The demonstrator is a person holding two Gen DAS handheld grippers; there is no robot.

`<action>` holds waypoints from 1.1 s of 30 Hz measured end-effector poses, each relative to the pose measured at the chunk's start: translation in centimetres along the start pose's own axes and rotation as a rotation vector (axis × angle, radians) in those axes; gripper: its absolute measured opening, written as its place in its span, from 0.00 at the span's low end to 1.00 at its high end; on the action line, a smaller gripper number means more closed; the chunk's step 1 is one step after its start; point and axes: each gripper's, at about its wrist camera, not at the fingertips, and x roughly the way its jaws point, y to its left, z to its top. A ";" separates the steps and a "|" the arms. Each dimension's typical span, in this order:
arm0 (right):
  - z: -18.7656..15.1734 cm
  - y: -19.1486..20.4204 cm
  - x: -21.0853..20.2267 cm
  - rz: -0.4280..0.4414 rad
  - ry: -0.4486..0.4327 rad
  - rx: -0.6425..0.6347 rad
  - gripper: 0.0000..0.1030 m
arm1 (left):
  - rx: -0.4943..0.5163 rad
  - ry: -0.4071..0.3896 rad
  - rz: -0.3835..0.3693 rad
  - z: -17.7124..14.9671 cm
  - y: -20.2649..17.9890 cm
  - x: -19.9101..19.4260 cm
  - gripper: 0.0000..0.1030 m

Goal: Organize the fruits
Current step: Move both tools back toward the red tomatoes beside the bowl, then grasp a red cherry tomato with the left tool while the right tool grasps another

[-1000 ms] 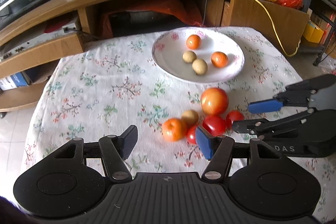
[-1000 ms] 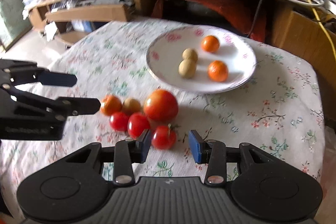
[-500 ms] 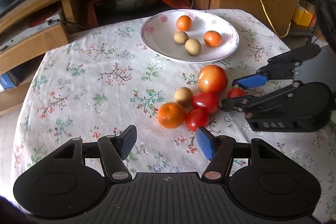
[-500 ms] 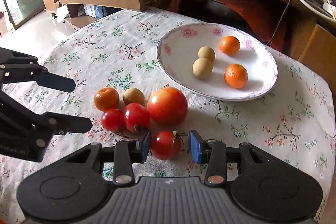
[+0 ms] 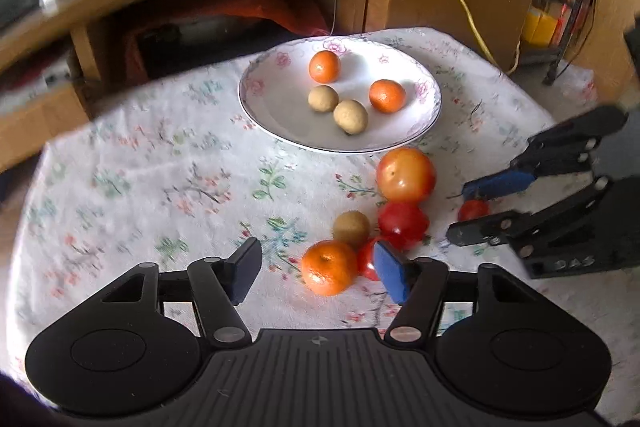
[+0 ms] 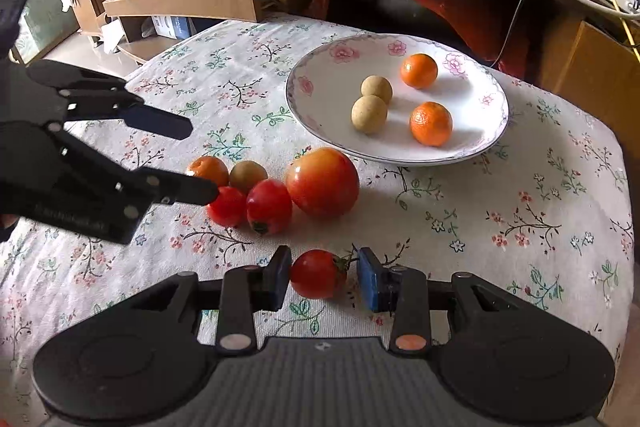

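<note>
Right wrist view: plate (image 6: 494, 131) far-centre on the floral tablecloth (image 6: 520, 211), already holding two mandarins (image 6: 419, 70) and two longans (image 6: 369, 114). Judged about half done; six pieces are left on the cloth. Loose cluster near-left of the plate: big tomato (image 6: 322, 182) just below the plate rim, two small tomatoes (image 6: 269, 206) touching each other beside it, one longan (image 6: 247, 175) and one mandarin (image 6: 207, 169) behind them.

Stemmed cherry tomato (image 6: 318, 273) lies apart, nearest the camera, between the right gripper's (image 6: 322, 277) pads. Jaws are partly open, straddling it; the left pad looks touching or nearly so, a small gap shows at the blue right pad (image 6: 368, 279), so no grip yet. Gripper is low over the cloth, fingers pointing toward the plate.

Left wrist view: left gripper (image 5: 316, 271) is wide apart and holds nothing, hovering low at the near edge of the cluster, with the loose mandarin (image 5: 329, 267) just ahead between its fingers. Blue right pad (image 5: 390, 277) overlaps a small tomato; contact can't be told. View is motion-blurred. Right gripper shows at far right, side-on.
</note>
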 end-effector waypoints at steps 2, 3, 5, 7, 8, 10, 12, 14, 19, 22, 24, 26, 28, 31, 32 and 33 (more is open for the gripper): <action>0.0 -0.1 -0.1 0.000 -0.001 0.005 0.35 | -0.036 0.006 -0.044 -0.2 0.5 -0.1 0.65; 0.1 -0.1 -0.2 0.002 -0.003 0.008 0.35 | -0.021 0.013 -0.015 -0.3 0.4 0.0 0.65; 0.1 -0.3 -0.4 0.005 -0.008 0.013 0.35 | 0.020 0.016 0.026 -0.7 0.2 0.0 0.65; 0.1 -0.4 -0.5 0.005 -0.010 0.015 0.35 | 0.026 0.009 0.021 -0.6 0.2 0.0 0.65; 0.1 -0.4 -0.6 0.007 -0.012 0.015 0.35 | 0.028 0.005 0.015 -0.4 0.1 0.1 0.65; 0.0 -0.3 -0.5 0.009 -0.008 0.012 0.35 | 0.057 0.005 0.012 -0.2 -0.2 0.2 0.65; -0.1 -0.1 -0.4 0.007 -0.001 0.007 0.35 | 0.069 0.017 -0.031 -0.1 -0.1 -0.1 0.62; -0.2 -0.1 -0.5 0.008 -0.003 0.005 0.35 | 0.046 0.045 -0.108 -0.4 0.0 -0.2 0.63; -0.1 -0.5 -0.5 0.010 -0.002 0.019 0.35 | 0.132 0.096 -0.094 -1.4 -2.1 1.0 0.68; -0.2 -0.4 -0.5 0.011 0.000 0.017 0.35 | 0.148 0.086 -0.099 -1.4 -2.7 0.7 0.67; -0.3 -0.4 -0.5 0.012 -0.002 0.016 0.35 | 0.137 0.077 -0.093 -1.3 -2.7 0.5 0.67; -0.3 -0.4 -0.5 0.011 -0.005 0.015 0.35 | 0.135 0.073 -0.102 -1.4 -3.0 0.3 0.67; -0.3 -0.5 -0.4 0.008 -0.005 0.015 0.35 | 0.137 0.063 -0.107 -1.3 -3.3 0.2 0.67; -0.2 -0.7 -0.3 0.015 -0.002 0.028 0.35 | 0.133 0.044 -0.119 -1.2 -4.1 0.2 0.67; -0.2 -0.7 -0.3 0.017 -0.002 0.024 0.35 | 0.135 0.038 -0.115 -1.1 -4.3 0.4 0.67; -0.1 -0.6 -0.2 0.018 0.002 0.017 0.35 | 0.136 0.031 -0.114 -1.0 -4.5 0.7 0.67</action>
